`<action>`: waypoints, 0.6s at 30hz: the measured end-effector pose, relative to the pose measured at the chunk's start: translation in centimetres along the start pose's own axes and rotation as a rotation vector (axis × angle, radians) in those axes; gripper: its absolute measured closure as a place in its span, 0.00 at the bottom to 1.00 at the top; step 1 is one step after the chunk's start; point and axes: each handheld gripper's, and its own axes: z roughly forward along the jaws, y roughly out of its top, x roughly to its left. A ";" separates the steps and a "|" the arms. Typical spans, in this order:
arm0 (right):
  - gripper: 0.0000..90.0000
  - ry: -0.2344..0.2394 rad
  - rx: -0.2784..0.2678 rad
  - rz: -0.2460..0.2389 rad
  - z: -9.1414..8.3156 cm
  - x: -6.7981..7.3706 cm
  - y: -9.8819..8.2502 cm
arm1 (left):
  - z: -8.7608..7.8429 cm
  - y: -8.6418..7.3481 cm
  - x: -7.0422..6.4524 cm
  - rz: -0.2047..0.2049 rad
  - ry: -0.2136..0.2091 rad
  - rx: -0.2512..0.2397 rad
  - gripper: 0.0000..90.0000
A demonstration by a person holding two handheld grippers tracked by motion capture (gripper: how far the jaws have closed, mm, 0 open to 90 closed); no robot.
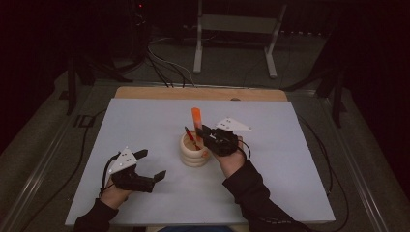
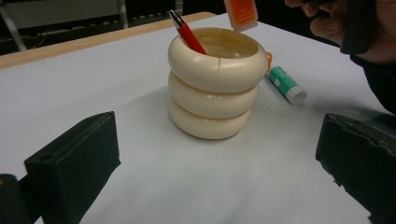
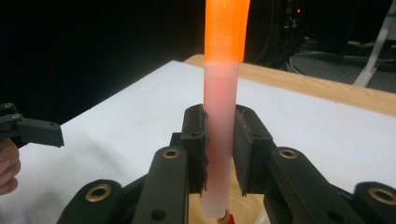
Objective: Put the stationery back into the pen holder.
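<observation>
Orange-capped marker (image 3: 219, 140) stands upright, clamped in the right tongs (image 1: 207, 135) at centre frame, its tip just over the cream ringed holder (image 2: 215, 84); its top is cut off in the right gripper view. Red pen (image 2: 187, 32) leans inside. Green-labelled stick (image 2: 286, 85) lies half hidden behind. Left tongs (image 1: 151, 164) gape apart at lower left, with bare white surface (image 1: 290, 145) around them.

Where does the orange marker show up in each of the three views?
High view: the orange marker stands upright at centre, above the cream ringed holder, clamped by the right gripper.
Left gripper view: its orange end hangs at the top edge, over the holder.
Right gripper view: centre, upright between the jaws.
Shared landmark: the holder.
</observation>
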 end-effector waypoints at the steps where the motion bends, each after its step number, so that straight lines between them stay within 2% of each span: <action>1: 0.85 -0.001 0.005 0.002 0.1 0.0 -0.1 | 0.0 0.0 0.0 0.000 -0.001 -0.001 0.00; 13: 0.84 -0.010 0.064 0.026 1.5 0.1 -0.9 | 0.0 0.0 0.1 -0.001 0.000 -0.001 0.00; 18: 0.84 -0.018 0.105 0.043 2.0 0.2 -1.1 | -0.1 0.0 0.1 -0.003 -0.001 -0.008 0.00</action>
